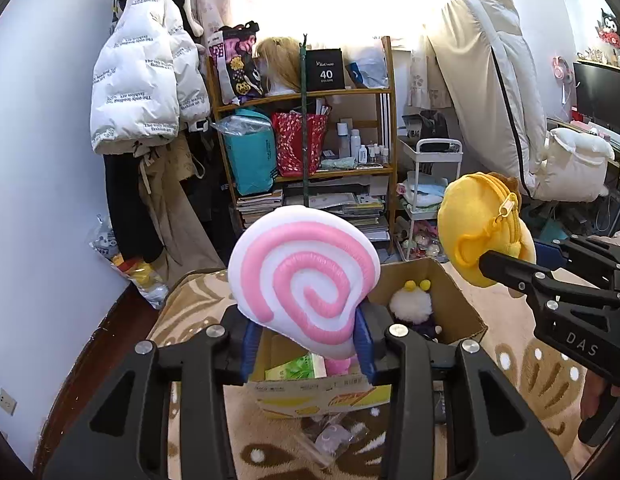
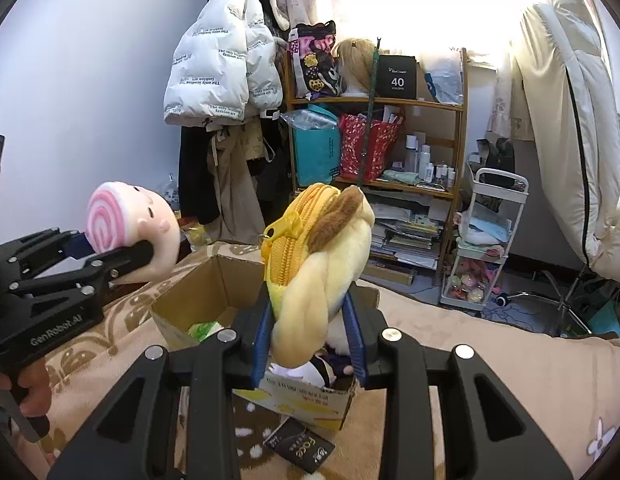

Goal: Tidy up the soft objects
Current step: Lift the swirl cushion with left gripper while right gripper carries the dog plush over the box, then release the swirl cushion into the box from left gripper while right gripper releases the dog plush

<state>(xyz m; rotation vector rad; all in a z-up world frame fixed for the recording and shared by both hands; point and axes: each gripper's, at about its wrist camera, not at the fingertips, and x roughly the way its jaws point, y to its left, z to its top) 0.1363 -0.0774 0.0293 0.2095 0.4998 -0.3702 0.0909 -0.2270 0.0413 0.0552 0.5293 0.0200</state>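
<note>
My left gripper (image 1: 306, 344) is shut on a pink-and-white swirl plush (image 1: 304, 276) and holds it above the near edge of an open cardboard box (image 1: 462, 308). The plush also shows in the right wrist view (image 2: 130, 228), with a pale face side. My right gripper (image 2: 310, 340) is shut on a yellow plush zip pouch (image 2: 318, 264) with a brown patch, held over the box (image 2: 190, 292). The pouch also shows in the left wrist view (image 1: 482, 228). Inside the box lie a white fluffy toy (image 1: 410, 304) and a green packet (image 1: 298, 368).
The box sits on a beige patterned blanket (image 2: 490, 360). Behind it stands a wooden shelf (image 1: 306, 128) with bags and books, a white trolley (image 1: 430, 200), and hanging coats (image 1: 146, 80). A dark packet (image 2: 298, 446) lies in front of the box.
</note>
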